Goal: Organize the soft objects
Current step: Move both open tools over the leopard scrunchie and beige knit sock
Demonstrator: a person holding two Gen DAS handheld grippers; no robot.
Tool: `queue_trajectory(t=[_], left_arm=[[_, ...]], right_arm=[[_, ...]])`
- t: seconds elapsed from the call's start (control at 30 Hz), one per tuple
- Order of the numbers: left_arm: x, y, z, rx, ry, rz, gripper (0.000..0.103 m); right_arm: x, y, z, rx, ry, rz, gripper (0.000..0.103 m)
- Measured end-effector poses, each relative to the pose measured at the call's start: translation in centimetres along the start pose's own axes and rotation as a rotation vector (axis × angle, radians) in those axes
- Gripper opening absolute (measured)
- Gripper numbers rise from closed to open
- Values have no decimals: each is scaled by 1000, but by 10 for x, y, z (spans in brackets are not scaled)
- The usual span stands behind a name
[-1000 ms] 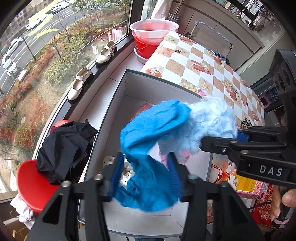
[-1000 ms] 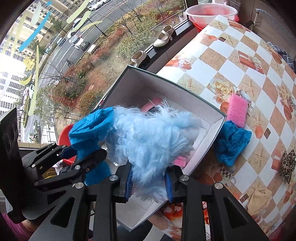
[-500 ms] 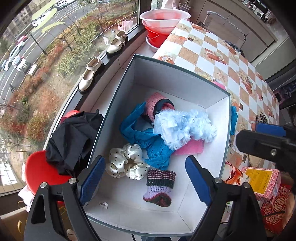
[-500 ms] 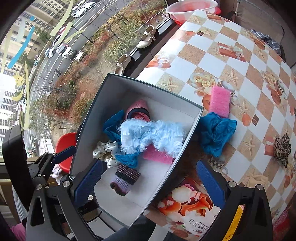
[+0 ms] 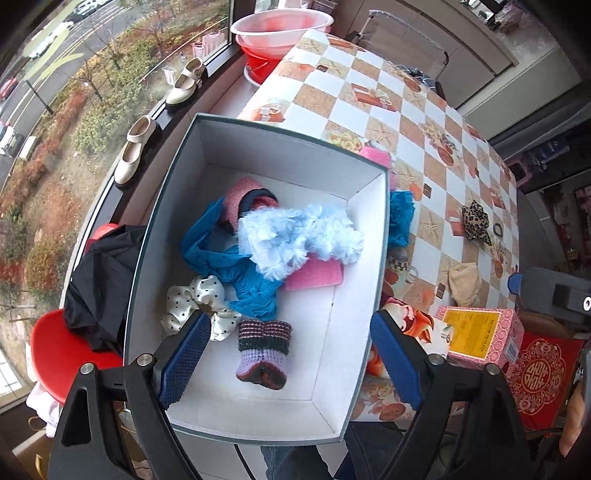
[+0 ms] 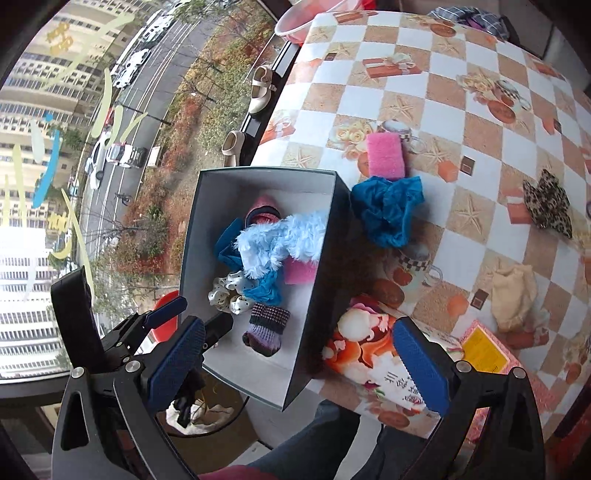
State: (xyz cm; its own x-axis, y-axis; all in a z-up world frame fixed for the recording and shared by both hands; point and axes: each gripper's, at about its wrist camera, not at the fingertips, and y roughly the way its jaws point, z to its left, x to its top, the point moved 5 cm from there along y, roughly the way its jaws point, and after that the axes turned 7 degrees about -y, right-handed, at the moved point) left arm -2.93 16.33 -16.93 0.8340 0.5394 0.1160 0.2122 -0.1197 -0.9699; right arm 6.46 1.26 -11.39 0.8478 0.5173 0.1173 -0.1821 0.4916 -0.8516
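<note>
A grey box (image 5: 258, 127) (image 6: 343, 236) with a white inside holds a fluffy light-blue piece (image 5: 299, 236) (image 6: 280, 240) on a blue cloth (image 5: 236, 269), a pink sponge (image 5: 314, 275), a polka-dot scrunchie (image 5: 195, 299), a purple knit sock (image 5: 262, 350) and a pink knit item (image 5: 245, 192). My left gripper (image 5: 290, 358) is open and empty above the box's near end. My right gripper (image 6: 299, 363) is open and empty over the box's near right corner. On the table lie a blue cloth (image 6: 388, 208), a pink sponge (image 6: 386, 155), a leopard scrunchie (image 6: 548, 203) and a beige cloth (image 6: 515, 295).
The checked tablecloth (image 6: 443, 92) covers the table right of the box. A pink carton (image 5: 480, 332) and a printed packet (image 6: 369, 354) lie at the near edge. Red basins (image 5: 280, 33), shoes (image 5: 135, 149) on the sill, a black garment (image 5: 103, 284) on a red stool stand left.
Both grippers opened and let go of the blue cloth and the fluffy light-blue piece, which dropped into the box. Both grippers then pulled back, the right one swinging toward the table.
</note>
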Motion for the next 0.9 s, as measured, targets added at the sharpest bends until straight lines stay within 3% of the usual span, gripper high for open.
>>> queue_trajectory(t=[0.23, 0.47, 0.67, 0.9], left_arm=[[8, -1, -60, -18, 133, -2, 90], [12, 14, -114, -17, 227, 26, 90], [9, 33, -145, 7, 265, 74, 90], [15, 48, -164, 64, 271, 102, 90]], right_arm=[[-27, -53, -60, 17, 170, -49, 102], [-42, -87, -147, -101, 298, -63, 102], [-44, -52, -214, -128, 355, 53, 102], [-24, 24, -249, -59, 284, 233, 102]])
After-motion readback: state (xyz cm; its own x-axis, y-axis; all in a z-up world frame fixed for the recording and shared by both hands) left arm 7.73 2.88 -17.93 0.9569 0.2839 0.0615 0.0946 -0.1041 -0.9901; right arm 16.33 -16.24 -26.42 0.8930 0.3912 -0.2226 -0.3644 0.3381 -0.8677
